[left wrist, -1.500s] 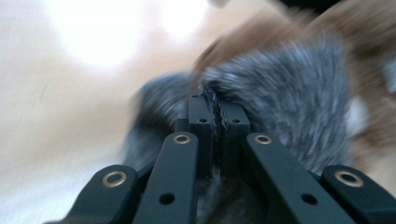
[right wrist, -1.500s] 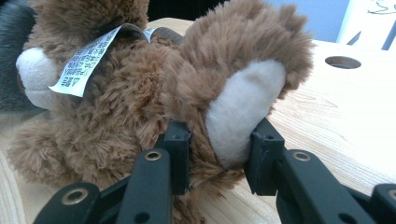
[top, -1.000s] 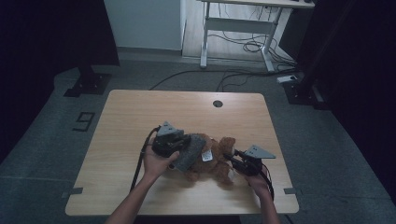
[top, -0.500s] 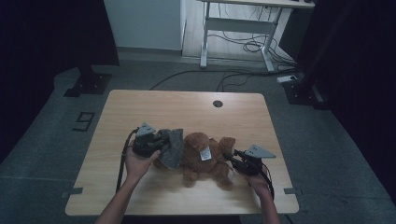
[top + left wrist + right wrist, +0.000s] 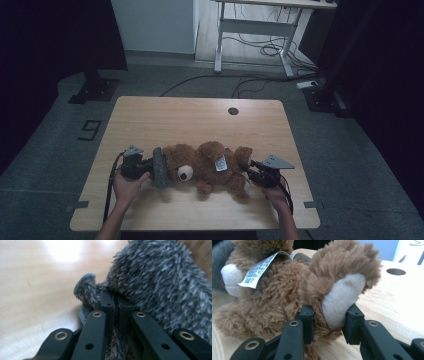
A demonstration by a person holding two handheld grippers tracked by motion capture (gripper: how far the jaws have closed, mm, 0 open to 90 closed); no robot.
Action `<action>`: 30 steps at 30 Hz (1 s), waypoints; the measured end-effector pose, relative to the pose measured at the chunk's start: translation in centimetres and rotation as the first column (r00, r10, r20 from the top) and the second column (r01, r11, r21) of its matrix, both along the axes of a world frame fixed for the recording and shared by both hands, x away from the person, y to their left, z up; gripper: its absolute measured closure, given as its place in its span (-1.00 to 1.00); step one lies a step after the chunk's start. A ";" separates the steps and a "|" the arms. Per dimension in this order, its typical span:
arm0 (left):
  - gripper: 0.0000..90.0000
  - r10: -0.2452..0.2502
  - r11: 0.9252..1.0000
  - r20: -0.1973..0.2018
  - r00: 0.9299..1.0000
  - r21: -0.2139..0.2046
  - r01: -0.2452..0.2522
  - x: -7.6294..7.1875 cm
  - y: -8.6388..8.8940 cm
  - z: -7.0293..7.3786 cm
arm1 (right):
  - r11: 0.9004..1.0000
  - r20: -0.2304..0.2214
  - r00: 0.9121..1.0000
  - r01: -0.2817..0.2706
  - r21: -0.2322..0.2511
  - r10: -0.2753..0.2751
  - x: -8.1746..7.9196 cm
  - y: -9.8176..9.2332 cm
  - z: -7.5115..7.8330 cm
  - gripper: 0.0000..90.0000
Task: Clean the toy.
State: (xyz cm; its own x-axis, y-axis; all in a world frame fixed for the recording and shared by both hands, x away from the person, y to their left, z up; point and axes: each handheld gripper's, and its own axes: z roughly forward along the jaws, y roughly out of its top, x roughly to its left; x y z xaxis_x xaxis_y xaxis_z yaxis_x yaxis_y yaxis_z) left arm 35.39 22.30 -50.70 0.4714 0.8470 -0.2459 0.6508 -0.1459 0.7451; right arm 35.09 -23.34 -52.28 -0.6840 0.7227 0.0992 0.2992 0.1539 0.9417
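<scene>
Dim up top: the high view is murky, its left and right sides falling to near black, the wooden bench [image 5: 200, 120] the brightest patch, and paler floor glowing at the far top. Soft, faint shadow sits under the teddy bear [image 5: 210, 167]. In the left gripper view a white glare [image 5: 66, 247] burns out the benchtop, and the grey fur [image 5: 160, 282] is smeared and soft, jaws sharper. The right gripper view is well lit and crisp on the brown fur; the label [image 5: 258, 270] blurs slightly, background washed out.
</scene>
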 end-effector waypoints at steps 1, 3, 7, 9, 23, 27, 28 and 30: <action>0.90 -0.004 1.000 -0.008 1.000 -0.006 0.004 0.0 -0.1 -0.3 | 1.000 -0.002 1.000 0.000 -0.001 0.000 0.0 0.0 0.0 0.48; 0.90 -0.004 1.000 -0.002 1.000 -0.014 0.004 0.0 0.0 -0.1 | 1.000 0.001 1.000 0.002 -0.001 -0.002 0.0 0.0 0.0 0.48; 0.90 0.007 0.995 0.100 0.995 -0.101 0.004 -0.7 0.8 3.7 | 1.000 -0.001 1.000 0.007 0.001 -0.007 0.0 -0.1 -0.1 0.48; 0.89 -0.022 0.993 0.161 0.987 -0.112 0.040 -1.2 0.0 6.1 | 1.000 0.002 1.000 0.009 0.001 -0.009 0.1 0.0 -0.1 0.48; 0.88 -0.163 0.985 0.076 0.984 -0.052 0.167 4.3 -8.8 7.0 | 1.000 0.015 1.000 0.011 -0.005 -0.011 0.0 0.0 0.0 0.47; 0.89 -0.167 0.983 0.062 0.984 -0.065 0.171 4.0 -8.9 4.8 | 1.000 0.025 1.000 0.001 0.001 -0.001 0.0 0.0 0.0 0.46; 0.90 -0.166 0.983 0.065 0.984 -0.069 0.170 3.8 -8.8 4.7 | 1.000 0.025 1.000 -0.002 0.000 0.002 0.0 0.0 0.1 0.46; 0.90 -0.178 0.981 0.069 0.982 -0.062 0.182 3.2 -8.5 4.6 | 1.000 0.027 1.000 -0.005 0.001 0.005 -0.1 0.1 0.1 0.44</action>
State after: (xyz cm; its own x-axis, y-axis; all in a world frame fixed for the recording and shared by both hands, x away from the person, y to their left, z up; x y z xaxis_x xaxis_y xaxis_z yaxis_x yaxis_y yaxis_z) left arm 38.63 13.77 -46.07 0.6307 0.7295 -0.2647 0.5701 -0.2042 0.7958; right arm 35.02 -23.24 -52.17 -0.6901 0.7191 0.0813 0.2727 0.1544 0.9496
